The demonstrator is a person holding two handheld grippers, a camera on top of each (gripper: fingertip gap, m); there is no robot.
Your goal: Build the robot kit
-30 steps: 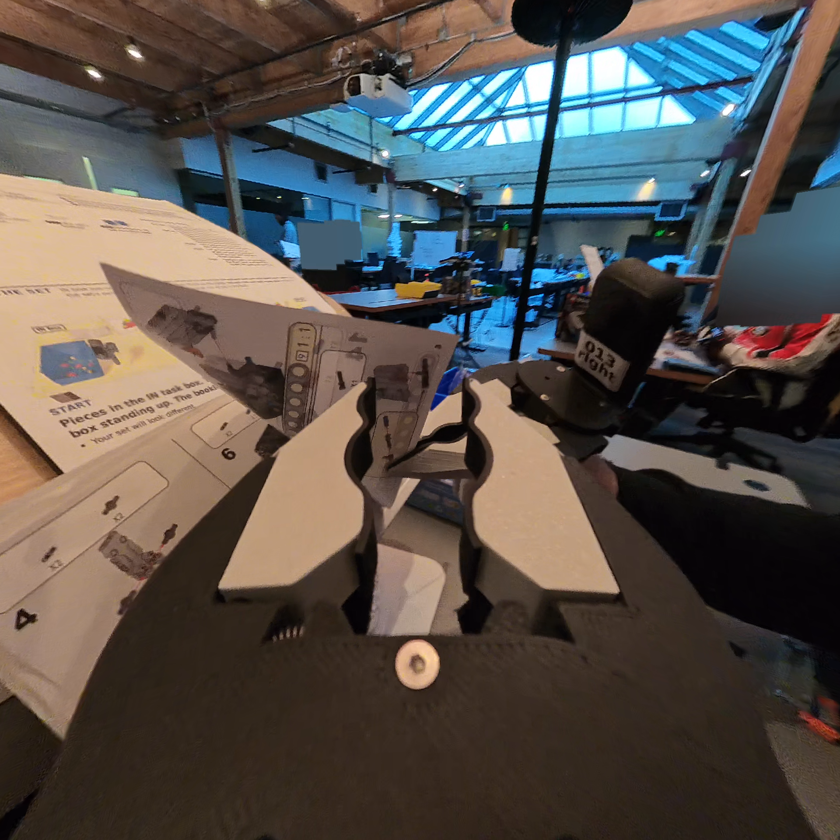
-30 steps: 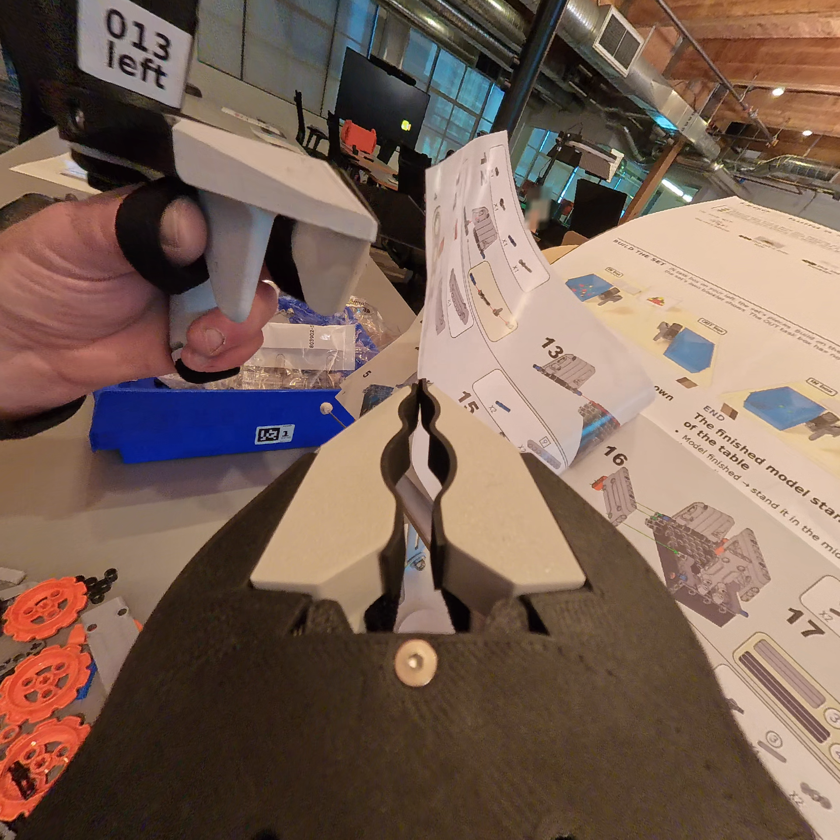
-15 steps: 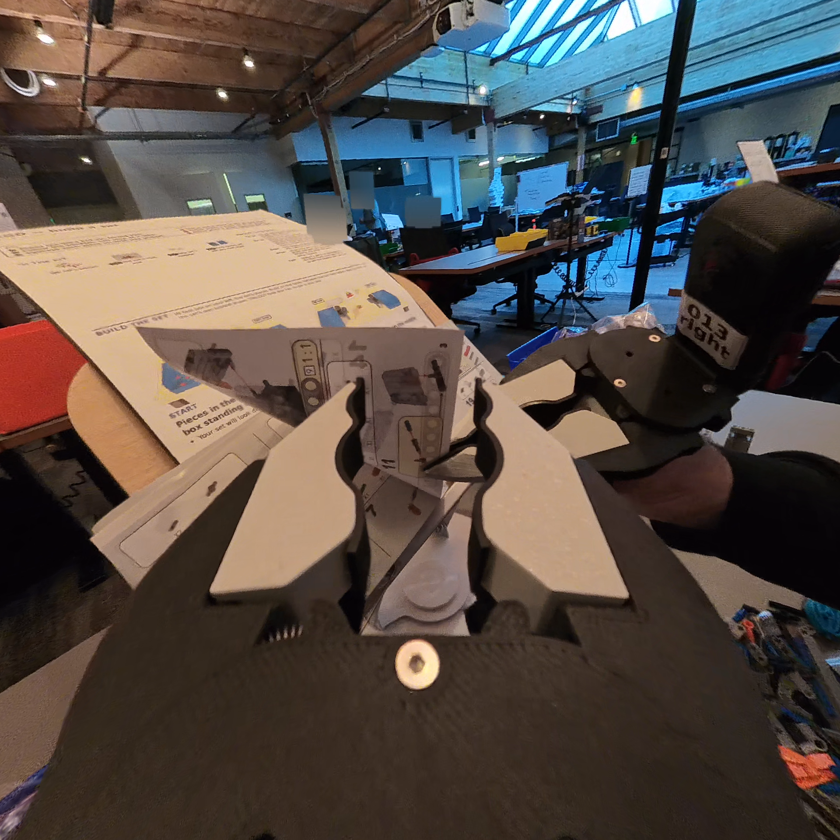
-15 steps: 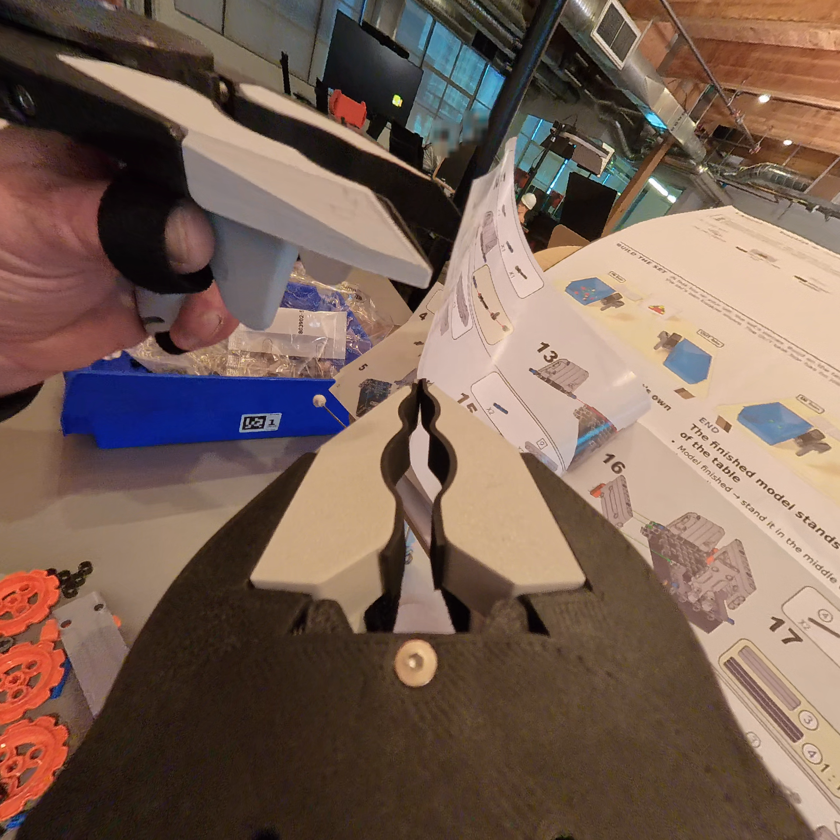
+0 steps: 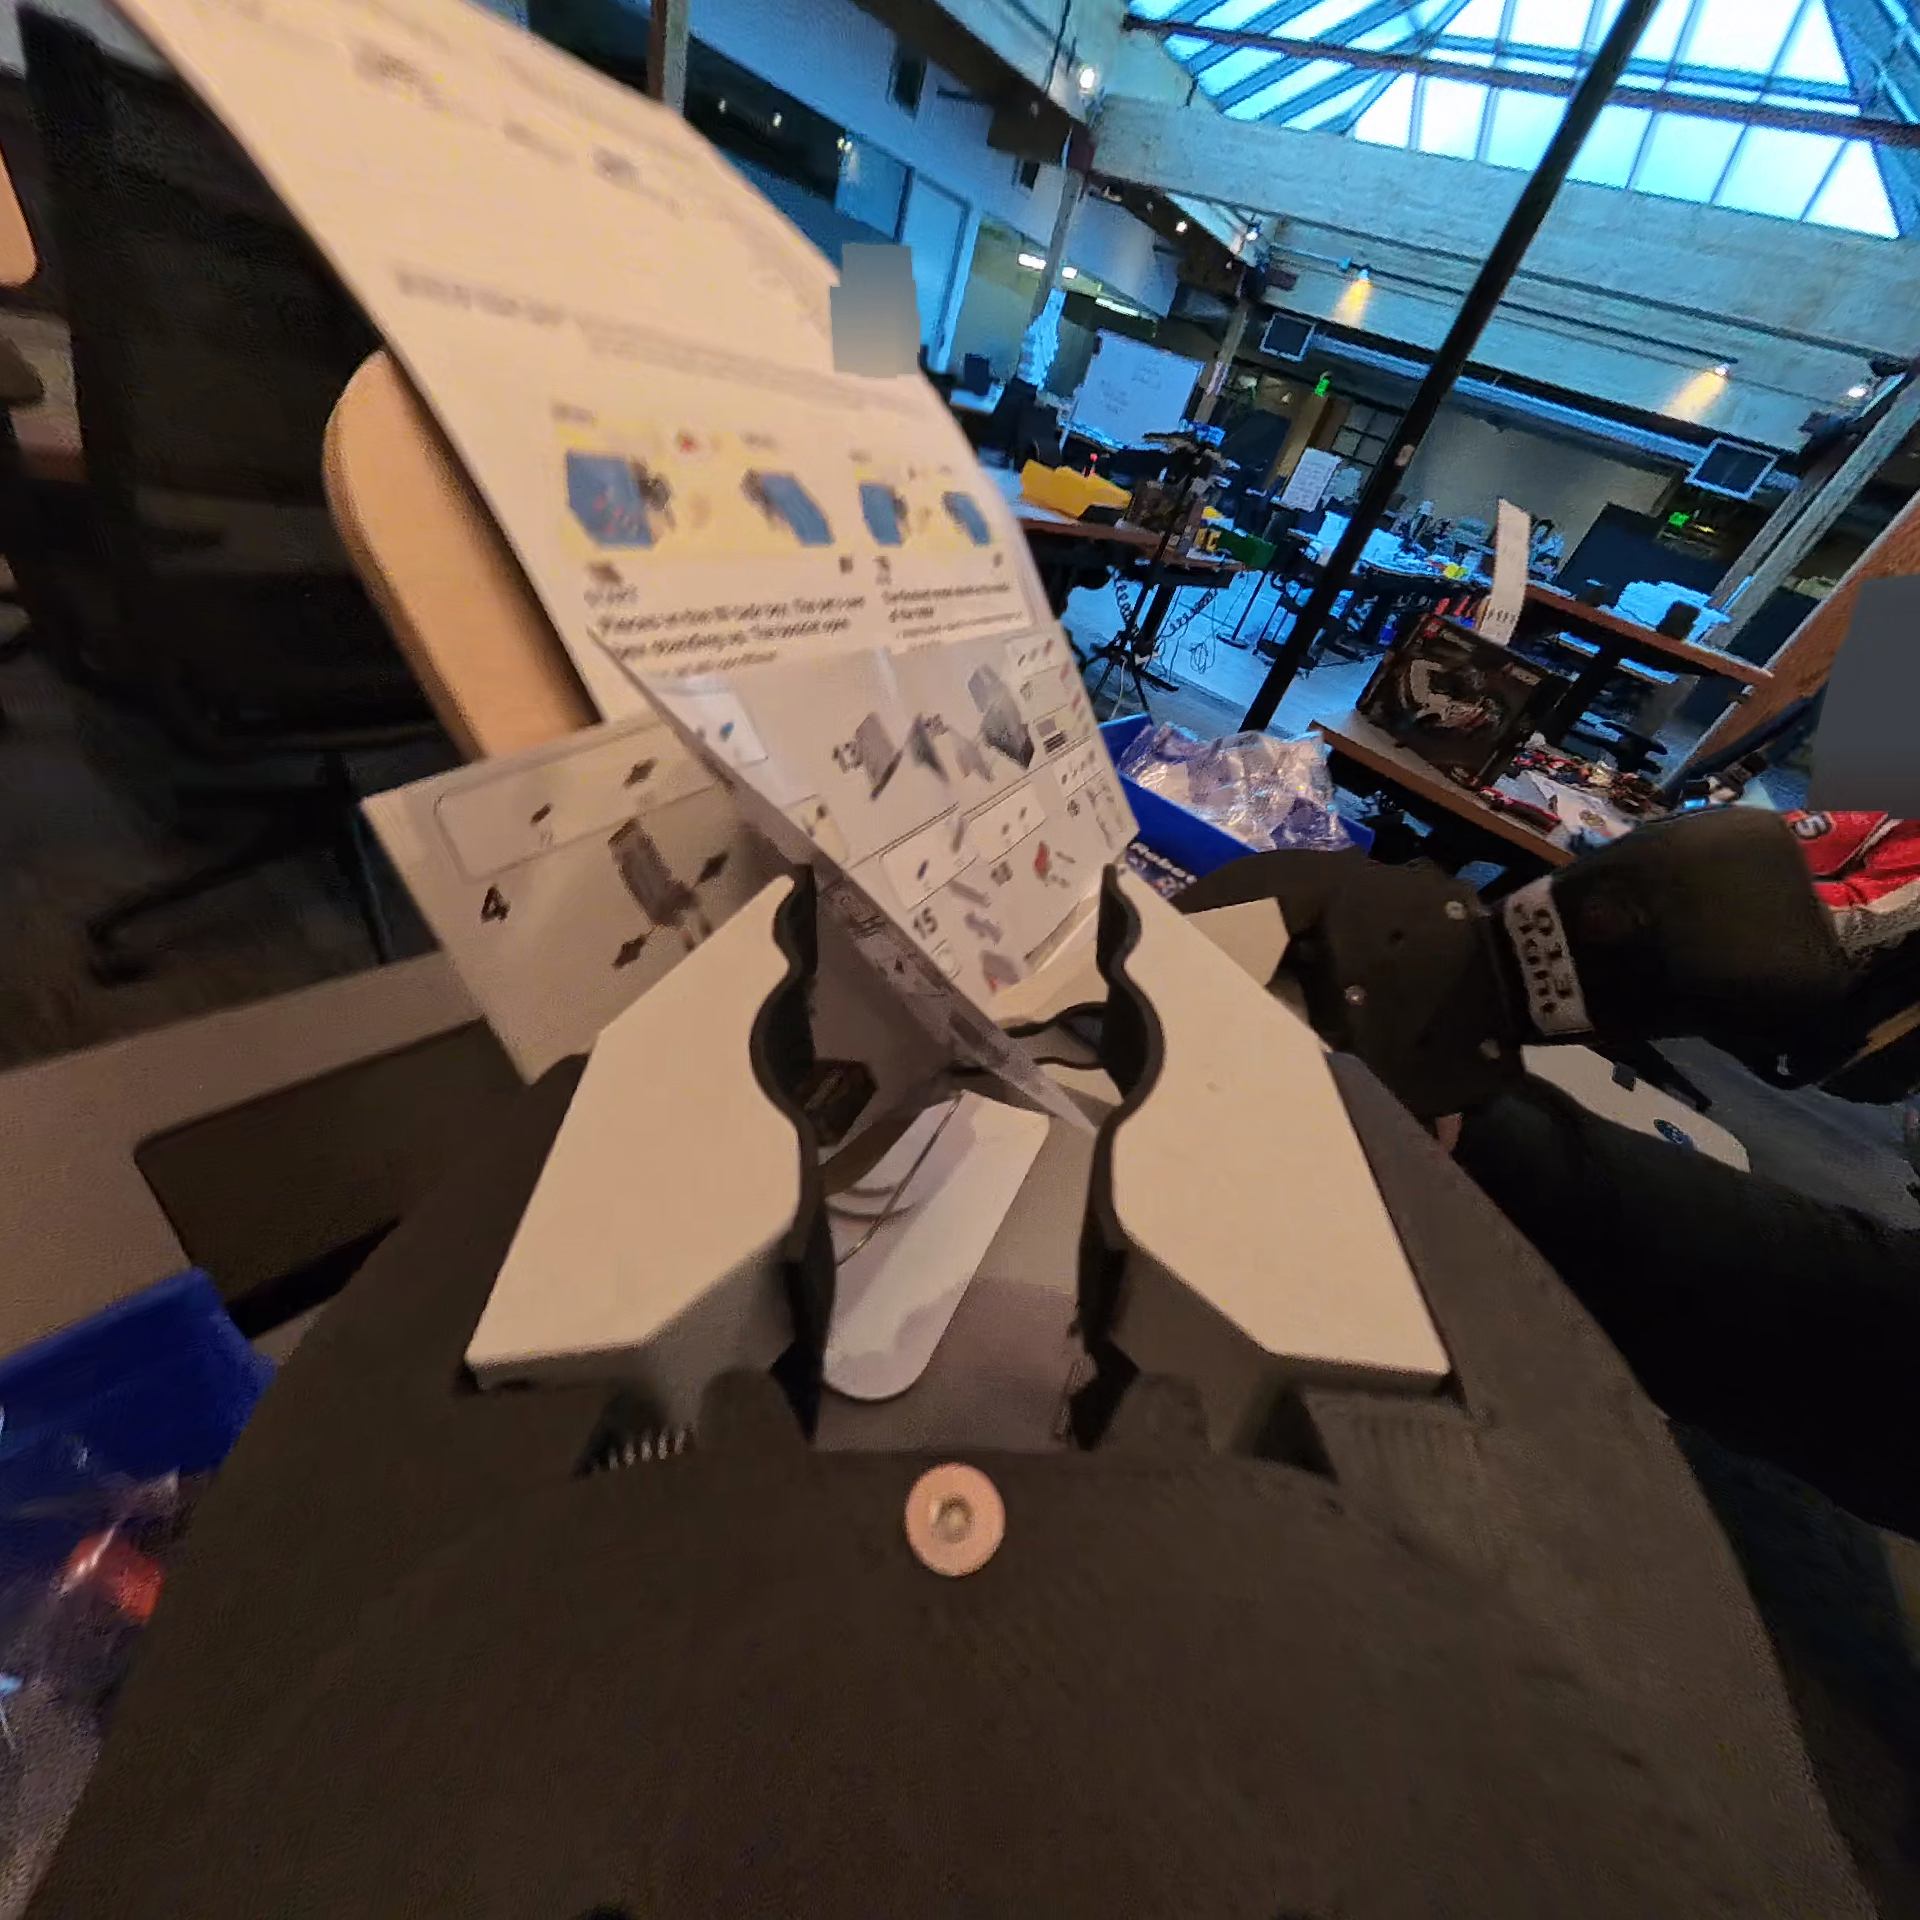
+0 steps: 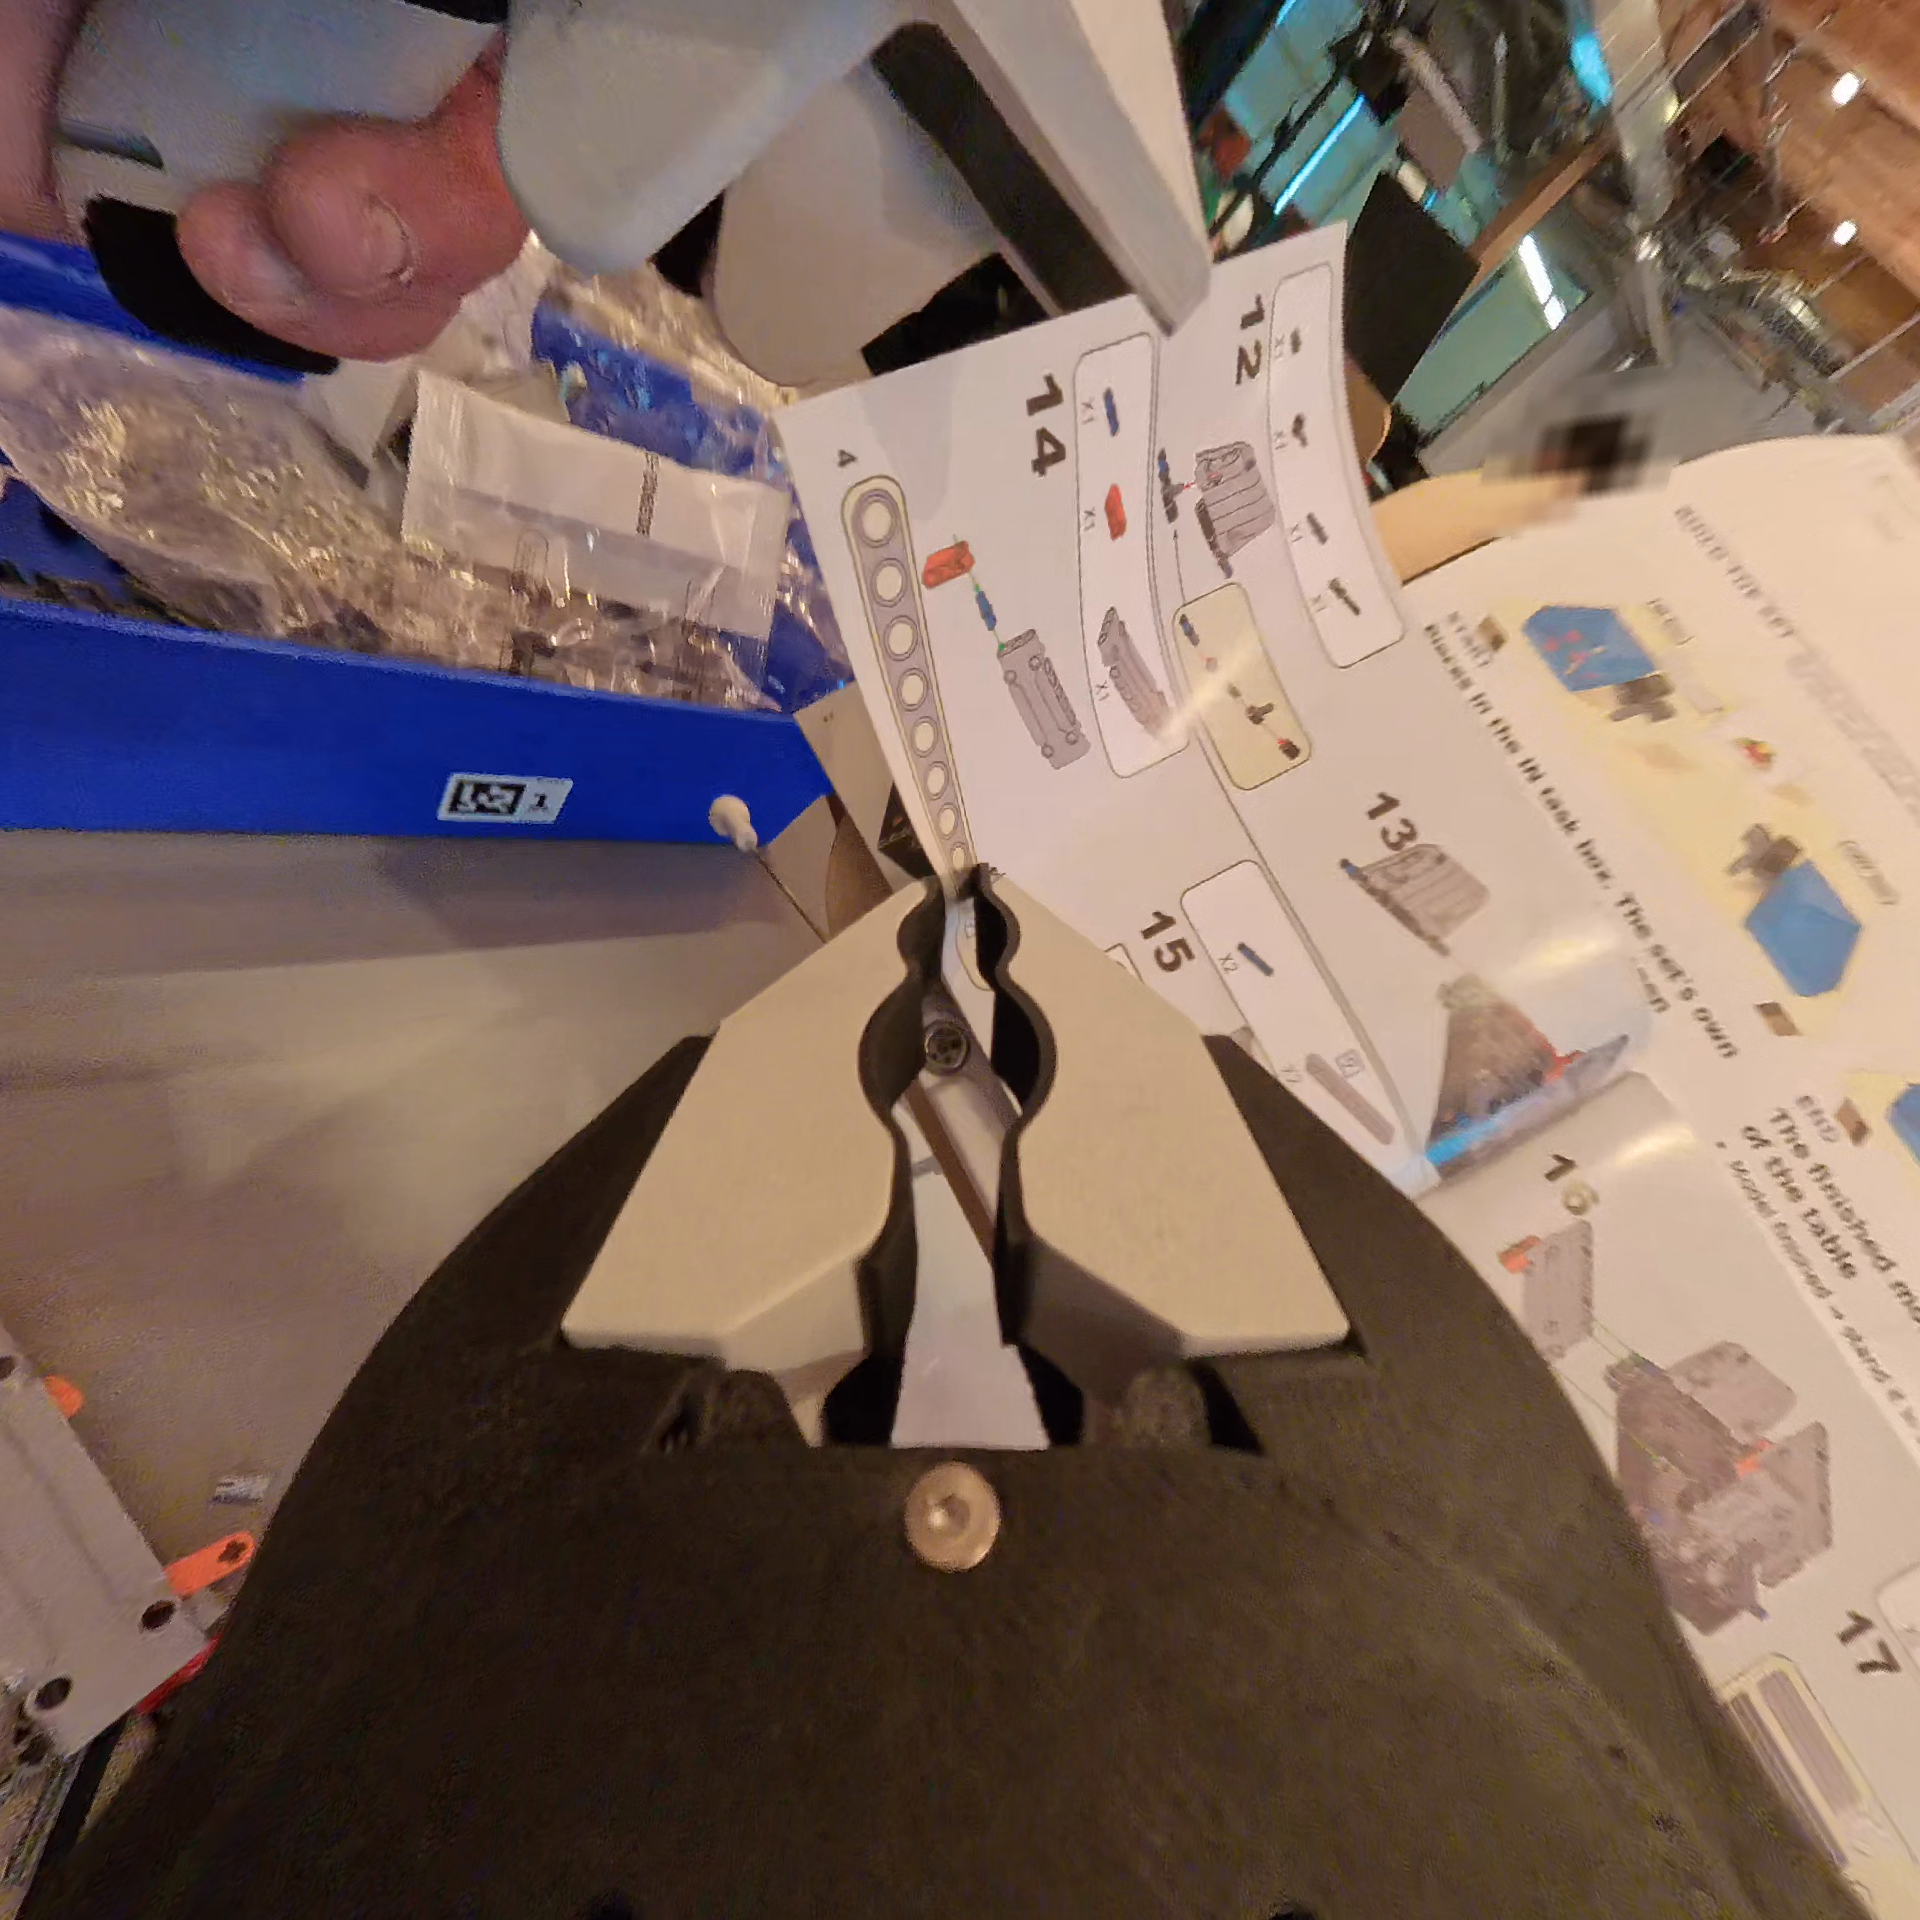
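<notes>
My right gripper (image 6: 961, 883) is shut on the lower edge of a page of a building-instruction booklet (image 6: 1091, 582) and holds the page standing up. My left gripper (image 5: 956, 904) is open, its fingers wide apart. The same booklet page (image 5: 904, 831) runs edge-on through the gap between them without being pinched. In the left wrist view the right gripper (image 5: 1351, 987) shows just right of the page. In the right wrist view the left gripper's grey fingers (image 6: 1091, 135), held by a hand, hang above the page's top.
A large printed instruction sheet (image 6: 1714, 831) lies under and beyond the booklet; it also shows in the left wrist view (image 5: 623, 364). A blue bin (image 6: 312, 727) of clear parts bags stands at the left. Small orange parts (image 6: 208, 1569) lie on the grey table (image 6: 312, 1039). One gripper's finger ends stand about 8 cm off the other's.
The page in my right gripper has swung open and now faces the right camera. My left gripper has tilted and moved up over the page's top, its jaws still apart.
</notes>
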